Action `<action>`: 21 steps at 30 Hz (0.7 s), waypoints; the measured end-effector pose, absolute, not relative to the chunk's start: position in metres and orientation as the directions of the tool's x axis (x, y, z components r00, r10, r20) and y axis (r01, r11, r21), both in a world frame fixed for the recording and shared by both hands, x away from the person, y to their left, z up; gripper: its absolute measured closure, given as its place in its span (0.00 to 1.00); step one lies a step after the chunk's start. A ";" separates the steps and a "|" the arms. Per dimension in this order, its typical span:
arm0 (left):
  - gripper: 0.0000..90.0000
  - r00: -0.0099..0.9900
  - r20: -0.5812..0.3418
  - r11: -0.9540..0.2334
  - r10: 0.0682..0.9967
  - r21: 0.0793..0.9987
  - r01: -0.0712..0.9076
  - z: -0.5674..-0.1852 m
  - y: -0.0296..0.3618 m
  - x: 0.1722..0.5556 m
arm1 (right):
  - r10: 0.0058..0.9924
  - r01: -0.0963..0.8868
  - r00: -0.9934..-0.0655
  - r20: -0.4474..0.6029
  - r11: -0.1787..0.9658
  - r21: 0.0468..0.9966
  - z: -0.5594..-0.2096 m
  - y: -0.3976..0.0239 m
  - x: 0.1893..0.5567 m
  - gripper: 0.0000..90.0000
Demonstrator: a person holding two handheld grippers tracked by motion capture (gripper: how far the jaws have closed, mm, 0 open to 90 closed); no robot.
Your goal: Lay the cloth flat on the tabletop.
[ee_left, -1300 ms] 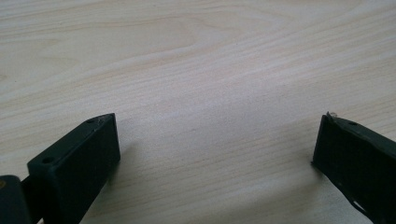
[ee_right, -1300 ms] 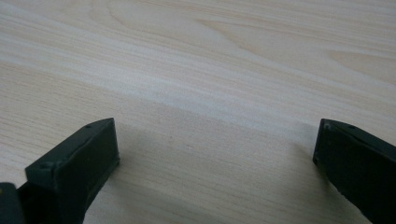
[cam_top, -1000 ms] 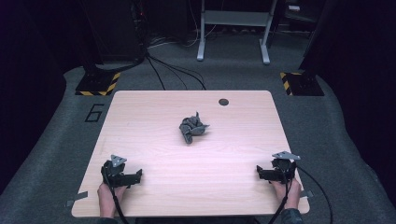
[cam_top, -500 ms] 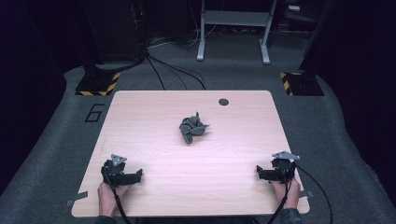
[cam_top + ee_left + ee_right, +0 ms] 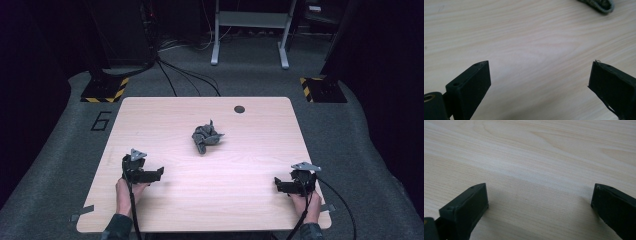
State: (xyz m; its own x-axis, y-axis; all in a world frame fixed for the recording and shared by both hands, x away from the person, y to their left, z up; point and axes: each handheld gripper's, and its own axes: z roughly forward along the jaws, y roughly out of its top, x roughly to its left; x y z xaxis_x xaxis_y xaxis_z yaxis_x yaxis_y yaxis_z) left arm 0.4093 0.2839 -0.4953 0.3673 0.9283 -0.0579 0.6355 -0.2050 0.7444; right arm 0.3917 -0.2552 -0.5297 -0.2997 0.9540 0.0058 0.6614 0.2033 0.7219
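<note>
Wooden table (image 5: 210, 195), pale top, sits on grey carpet (image 5: 350, 135); the high view takes in its whole outline. Black stand with yellow-black striped base (image 5: 104, 91) off the far left corner, a second striped base (image 5: 322, 90) off the far right, cables (image 5: 185, 80) running across the floor, white frame legs (image 5: 250, 30) at the back. A "6" (image 5: 101, 120) is marked on the carpet left of the table.

Crumpled grey cloth (image 5: 205, 138) lies near the table's middle, slightly toward the far side, well apart from both grippers. Left gripper view catches just one edge of the cloth (image 5: 600, 5) at its top right; right gripper view has bare wood grain ahead.

Left gripper (image 5: 157, 173) near the front left, held by a hand (image 5: 127, 189), jaws spread wide with nothing between, confirmed up close in the left gripper view (image 5: 539, 80). Right gripper (image 5: 278, 185) near the front right corner, hand (image 5: 307, 205) behind it, jaws also wide apart and empty (image 5: 540, 202).

Small dark round hole (image 5: 239, 109) near the far edge, seen from above.
</note>
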 end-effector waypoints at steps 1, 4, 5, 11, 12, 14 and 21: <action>0.05 0.369 -0.054 -0.206 0.928 0.750 0.629 -0.494 0.281 0.412 | 0.954 0.662 -0.300 0.006 0.204 0.721 -0.530 -0.255 0.392 0.01; 0.07 0.404 -0.046 -0.234 0.914 0.753 0.615 -0.487 0.269 0.422 | 0.953 0.661 -0.303 0.002 0.208 0.721 -0.530 -0.256 0.392 0.01; 0.07 0.422 -0.044 -0.249 0.906 0.750 0.612 -0.484 0.266 0.426 | 0.952 0.660 -0.305 0.000 0.212 0.721 -0.530 -0.256 0.392 0.01; 0.10 0.477 -0.032 -0.288 0.878 0.763 0.579 -0.474 0.242 0.444 | 0.952 0.659 -0.306 0.000 0.212 0.722 -0.530 -0.256 0.392 0.01; 0.10 0.477 -0.032 -0.288 0.878 0.763 0.579 -0.474 0.242 0.444 | 0.952 0.659 -0.306 0.000 0.212 0.721 -0.530 -0.256 0.392 0.01; 0.11 0.496 -0.030 -0.299 0.868 0.766 0.570 -0.472 0.235 0.449 | 0.951 0.660 -0.308 -0.001 0.214 0.720 -0.530 -0.256 0.392 0.01; 0.15 0.548 -0.021 -0.331 0.836 0.778 0.534 -0.467 0.204 0.469 | 0.951 0.659 -0.308 -0.002 0.215 0.721 -0.530 -0.256 0.391 0.01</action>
State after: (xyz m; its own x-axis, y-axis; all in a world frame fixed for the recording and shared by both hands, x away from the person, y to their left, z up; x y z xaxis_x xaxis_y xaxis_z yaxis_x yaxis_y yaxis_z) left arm 0.4694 0.2045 -0.4665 0.5480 0.8362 -0.0210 0.5343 -0.3306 0.7779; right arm 0.3915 -0.2557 -0.5297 -0.3079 0.9514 -0.0020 0.6592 0.2149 0.7206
